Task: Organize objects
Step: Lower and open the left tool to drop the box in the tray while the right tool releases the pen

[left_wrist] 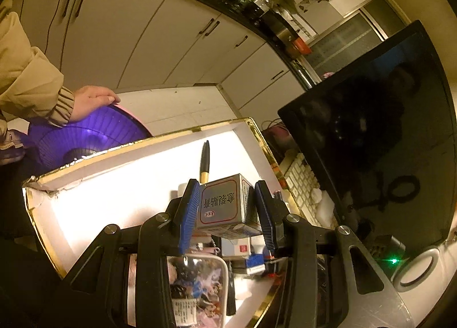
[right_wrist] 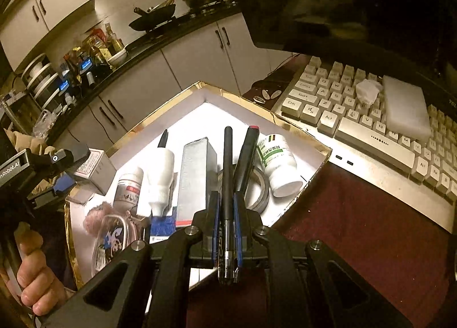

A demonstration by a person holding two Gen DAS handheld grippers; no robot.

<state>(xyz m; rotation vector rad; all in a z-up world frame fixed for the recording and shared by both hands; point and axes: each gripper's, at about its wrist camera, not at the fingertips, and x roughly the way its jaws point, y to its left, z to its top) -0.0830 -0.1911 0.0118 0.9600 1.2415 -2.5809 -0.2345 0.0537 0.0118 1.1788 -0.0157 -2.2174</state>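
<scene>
Small box: a silver carton with a red-framed label (left_wrist: 225, 203) sat pinched between the blue pads of the left gripper (left_wrist: 227, 208), held above the tray.
Black pen: a black pen (right_wrist: 227, 185) was clamped lengthwise in the right gripper (right_wrist: 227, 225), whose jaws were pressed almost together on its barrel, tip pointing into the tray.
Tray: a white tray with a gold rim (right_wrist: 285, 125) already held a white bottle with a green label (right_wrist: 278, 162), a white dropper bottle (right_wrist: 160, 176), a tall silver carton (right_wrist: 194, 176), a red-capped marker (right_wrist: 247, 156), a roll of tape (right_wrist: 261, 191) and a second pen (left_wrist: 205, 162).
Step in hand: likely setting both held things down inside the tray.
Doing it well: the carton probably wanted lowering flat onto bare white floor before the pads let go; the pen would lie best alongside the marker, laid rather than dropped so it did not roll.
Open room: the far half of the tray, around the lone pen in the left wrist view, looked freest.
Edges: the gold rim stood up all round; the keyboard (right_wrist: 371, 128) lay just beside the tray and the dark monitor (left_wrist: 371, 128) rose close behind it.
Other hazard: the two grippers worked close together over one tray.
</scene>
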